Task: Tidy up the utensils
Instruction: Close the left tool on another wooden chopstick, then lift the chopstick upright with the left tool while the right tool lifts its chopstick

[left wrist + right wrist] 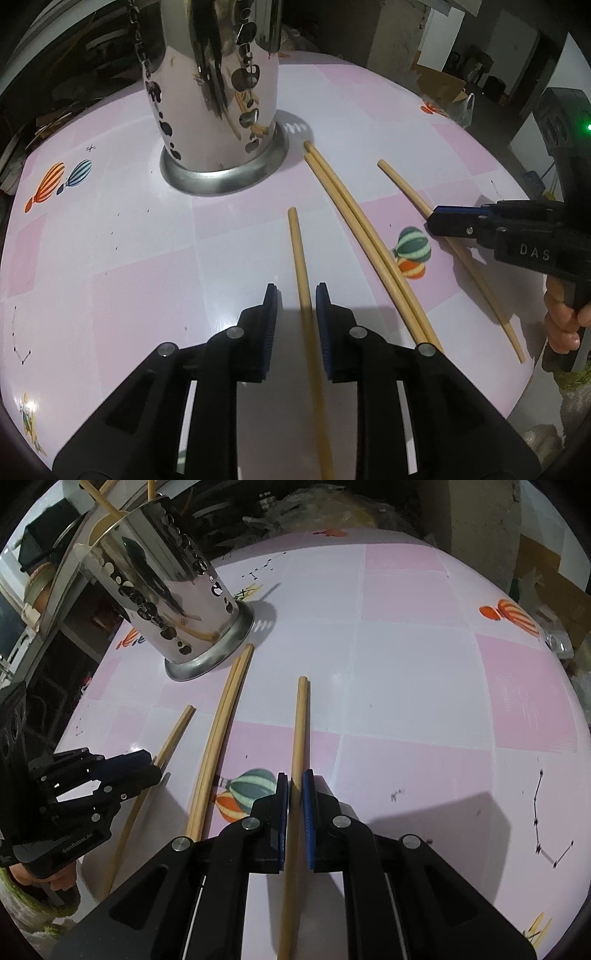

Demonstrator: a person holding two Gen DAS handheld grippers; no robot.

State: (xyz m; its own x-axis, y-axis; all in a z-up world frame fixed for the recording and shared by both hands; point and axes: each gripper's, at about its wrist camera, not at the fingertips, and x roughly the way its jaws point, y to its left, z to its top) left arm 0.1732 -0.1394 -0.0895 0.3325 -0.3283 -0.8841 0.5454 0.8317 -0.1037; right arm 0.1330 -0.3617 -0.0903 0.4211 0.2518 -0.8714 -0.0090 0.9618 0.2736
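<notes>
Counting four loose chopsticks on the pink checked table [110, 258], plus one perforated steel holder [207, 110] standing ahead of both sets of jaws. My left gripper [295, 291] is straddling the left chopstick [297, 251]; jaws spread a little, pads clear of the wood on either side, stick lying flat between them. My right gripper [294, 779] is pinching the right chopstick [300, 720], pads pressed against it near its midlength. The pair of chopsticks [354, 221] is lying side by side, touching, between my two grippers, tips nearly reaching the holder's base. At least three stick ends [105, 502] are poking out of the holder; the frame edge is cutting them, so I am not trusting that count. The holder's rim is cropped in the left view. Near ends of both straddled sticks are running under my fingers and out of sight. Whether the right chopstick is lifted, I cannot tell. Both grippers are pointing steeply down, angled toward the holder; fingers of one hand [561, 325] are wrapping the right grip.
</notes>
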